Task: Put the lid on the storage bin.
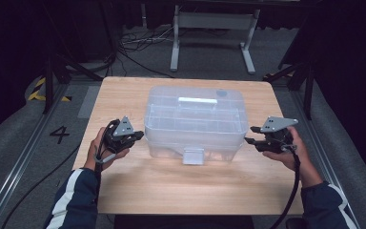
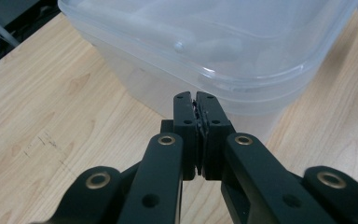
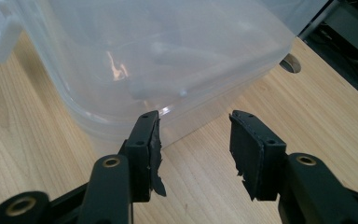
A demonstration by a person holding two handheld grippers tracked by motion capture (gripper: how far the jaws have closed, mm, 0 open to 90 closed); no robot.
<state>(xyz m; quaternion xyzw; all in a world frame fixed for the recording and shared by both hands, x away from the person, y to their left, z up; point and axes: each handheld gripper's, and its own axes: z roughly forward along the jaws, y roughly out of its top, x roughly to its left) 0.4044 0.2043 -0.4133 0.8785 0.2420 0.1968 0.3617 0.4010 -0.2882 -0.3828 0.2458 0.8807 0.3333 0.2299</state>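
A clear plastic storage box (image 1: 195,121) with a lid, a white top handle and a front latch (image 1: 193,156) stands in the middle of the wooden table (image 1: 181,186). My left gripper (image 1: 140,135) hovers just off the box's left side, jaws shut with nothing between them; in the left gripper view its tips (image 2: 196,100) point at the box's rim (image 2: 242,79). My right gripper (image 1: 249,135) sits at the box's right side, jaws open and empty. In the right gripper view its gap (image 3: 194,135) faces the box's lower corner (image 3: 135,98).
Grey floor with cables and a white metal stand (image 1: 213,28) lies beyond the table's far edge. A round hole (image 3: 290,63) is in the tabletop near the box. Bare wood stretches in front of the box toward the person's sleeves.
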